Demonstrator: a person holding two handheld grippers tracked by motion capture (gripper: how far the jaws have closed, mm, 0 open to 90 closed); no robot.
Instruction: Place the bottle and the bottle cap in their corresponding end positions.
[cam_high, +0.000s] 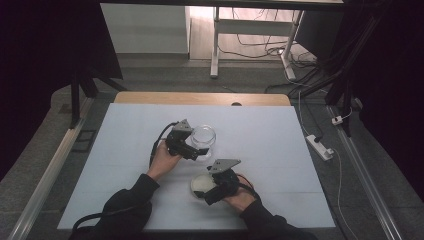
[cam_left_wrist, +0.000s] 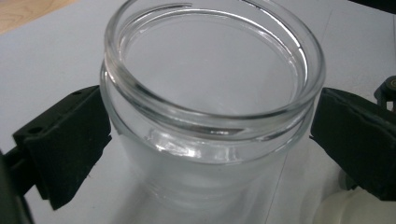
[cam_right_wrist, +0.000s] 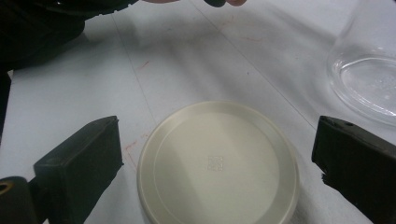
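The glass jar (cam_left_wrist: 212, 116) stands upright and open-mouthed on the white table (cam_high: 280, 150), roughly at the table's middle, and it is bracketed by the left tongs (cam_high: 196, 151): in the left gripper view one black jaw lies at each flank of the jar just below the rim. The left jaw appears to touch the glass; whether the right jaw presses it cannot be told, so a firm clamp is not confirmed. The jar's axis is vertical, and its mouth faces straight up.

The cream lid (cam_right_wrist: 218, 163) lies flat on the table, nearer the person than the jar and slightly to its right, just beside it and not touching. In the right gripper view the lid is seen between the jaws of the right tongs (cam_high: 209, 192), which are spread apart, with a clear gap on each side; nothing is gripped. The jar's base (cam_right_wrist: 366, 86) shows at the upper right of that view.

The coming move is judged to turn on this: the lid is already centred under the right tongs, and from there the jar's mouth lies forward, toward the table's middle, and higher. The lid has no long axis, being round, so any closing direction should serve.
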